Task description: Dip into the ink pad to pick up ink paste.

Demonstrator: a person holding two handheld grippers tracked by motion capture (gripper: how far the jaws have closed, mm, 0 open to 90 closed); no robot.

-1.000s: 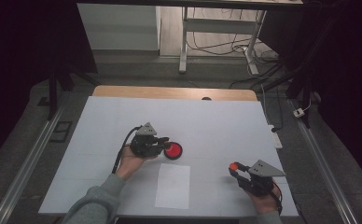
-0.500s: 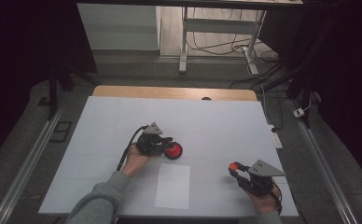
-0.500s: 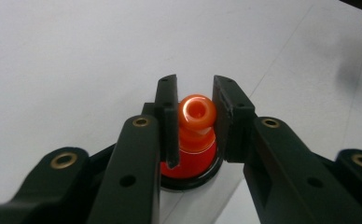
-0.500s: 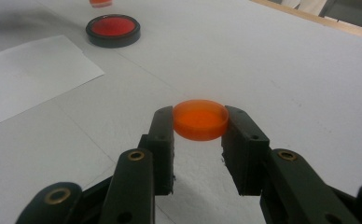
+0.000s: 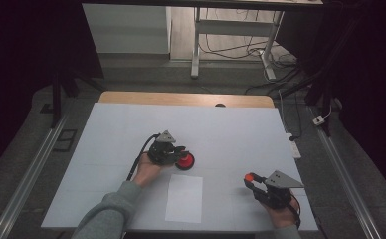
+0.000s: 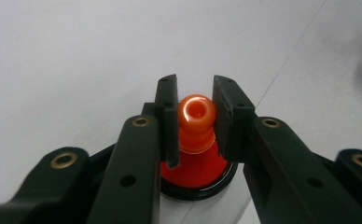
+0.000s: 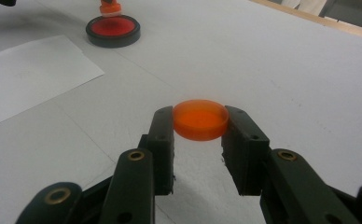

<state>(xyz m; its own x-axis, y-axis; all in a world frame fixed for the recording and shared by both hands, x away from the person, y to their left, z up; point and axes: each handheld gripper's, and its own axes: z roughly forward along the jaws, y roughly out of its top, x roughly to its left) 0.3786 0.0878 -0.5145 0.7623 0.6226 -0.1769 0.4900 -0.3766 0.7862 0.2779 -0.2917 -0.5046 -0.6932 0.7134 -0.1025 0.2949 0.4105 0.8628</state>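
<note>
No readable text or labels on anything. Left gripper (image 6: 195,116) has its jaws closed on the orange knob (image 6: 196,112) standing up from the red dish (image 5: 185,161) with a black rim, mid-table; the dish's near edge is hidden behind the jaws. Right gripper (image 7: 198,128) is clamped on an orange disc (image 7: 200,119), near the table's (image 5: 231,129) front right. A white sheet of paper (image 5: 184,197) lies between the hands, blank as far as visible.
</note>
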